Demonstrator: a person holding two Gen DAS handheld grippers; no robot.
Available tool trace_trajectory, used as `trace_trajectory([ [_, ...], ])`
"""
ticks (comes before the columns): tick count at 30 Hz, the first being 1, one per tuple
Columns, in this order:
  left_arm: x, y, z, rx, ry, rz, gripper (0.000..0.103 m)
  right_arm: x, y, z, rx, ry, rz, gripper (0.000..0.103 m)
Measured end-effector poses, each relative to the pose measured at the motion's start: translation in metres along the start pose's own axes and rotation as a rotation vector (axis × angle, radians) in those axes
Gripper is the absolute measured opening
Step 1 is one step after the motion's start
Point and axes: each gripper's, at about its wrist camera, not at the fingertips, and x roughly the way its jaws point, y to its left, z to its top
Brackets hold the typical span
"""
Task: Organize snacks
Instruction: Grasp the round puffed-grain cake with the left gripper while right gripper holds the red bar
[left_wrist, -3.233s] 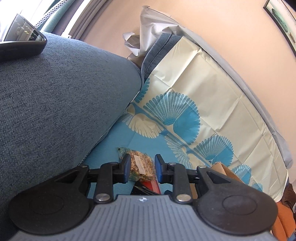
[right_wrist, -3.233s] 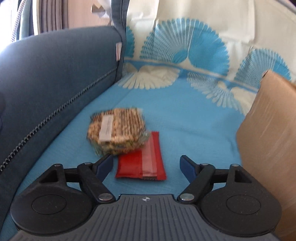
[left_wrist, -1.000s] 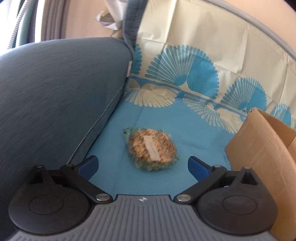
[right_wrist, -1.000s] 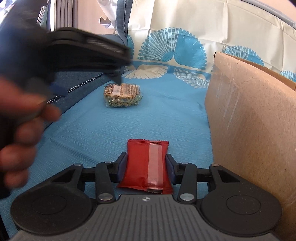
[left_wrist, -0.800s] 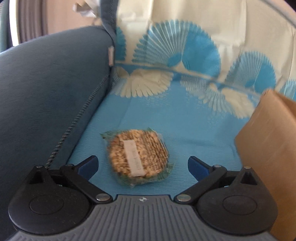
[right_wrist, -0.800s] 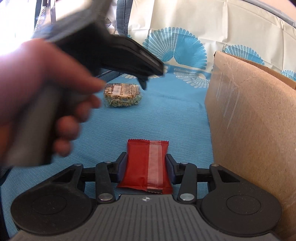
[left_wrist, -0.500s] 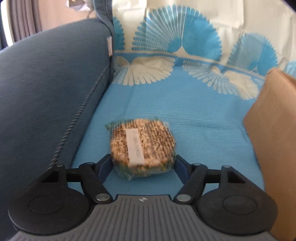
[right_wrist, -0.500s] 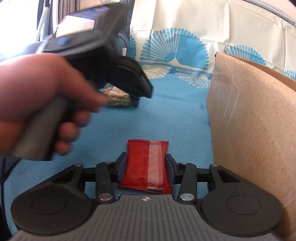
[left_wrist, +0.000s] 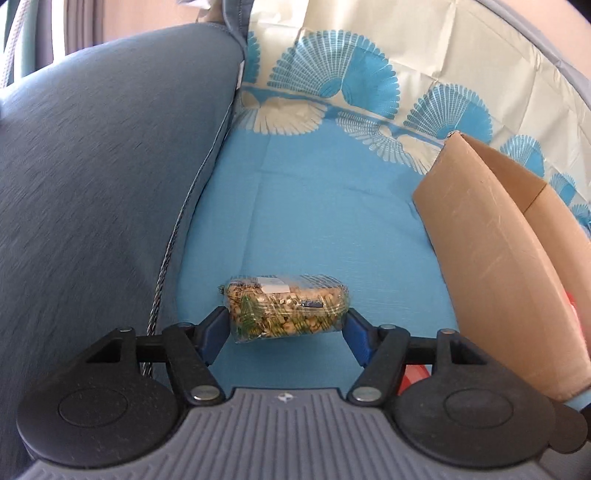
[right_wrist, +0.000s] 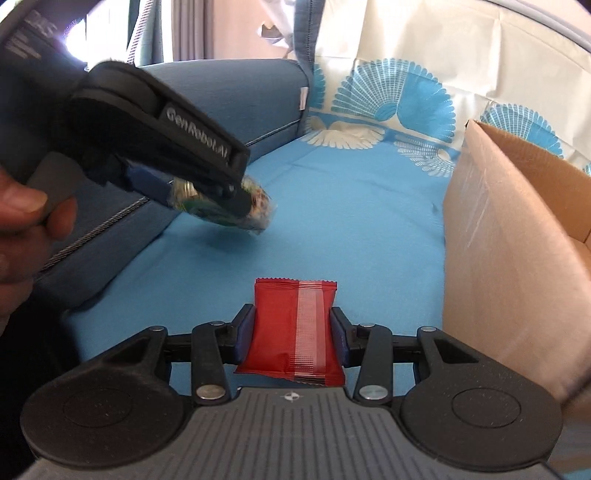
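Snacks are both in hand: the nut cake packet (left_wrist: 286, 309) sits clamped in the left gripper (left_wrist: 284, 325), whose jaws have just closed on it, lifted off the blue sofa cover (left_wrist: 314, 221); the red packet (right_wrist: 293, 325) is pinched in the right gripper (right_wrist: 293, 338). Neither is yet in the cardboard box (right_wrist: 509, 236) alongside, so dropping them in remains.

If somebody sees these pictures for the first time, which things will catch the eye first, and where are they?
First, the flat red foil snack packet, clamped in the right tongs low in the right wrist view. Next, the clear-wrapped nut and seed cake, gripped in the left tongs, whose jaws have just been closing, and lifted above the bright blue fan-patterned sofa cover. An open brown cardboard box stands at the right.
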Motion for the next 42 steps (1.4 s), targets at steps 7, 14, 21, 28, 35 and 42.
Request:
trace_trajectory([
  [7, -0.009, -0.003, -0.015, 0.034, 0.156, -0.062, 0.072, -0.030, 0.008, -0.019, 0.059, 0.053, -0.015, 0.045],
  [14, 0.014, 0.000, -0.019, -0.014, 0.316, -0.027, 0.072, -0.031, 0.003, -0.032, 0.051, 0.094, -0.018, 0.045],
  [21, 0.019, -0.004, -0.017, -0.023, 0.308, -0.019, 0.088, -0.029, 0.000, -0.038, 0.060, 0.105, -0.006, 0.046],
  [28, 0.028, -0.006, -0.013, -0.010, 0.280, 0.022, 0.092, -0.029, 0.001, -0.040, 0.027, 0.100, -0.004, 0.047],
  [35, 0.048, -0.019, -0.003, 0.023, 0.237, 0.067, 0.088, -0.028, 0.005, -0.040, 0.014, 0.094, -0.008, 0.047],
  [42, 0.049, -0.026, -0.003, 0.061, 0.214, 0.061, 0.084, -0.030, 0.008, -0.042, -0.004, 0.081, -0.021, 0.045],
])
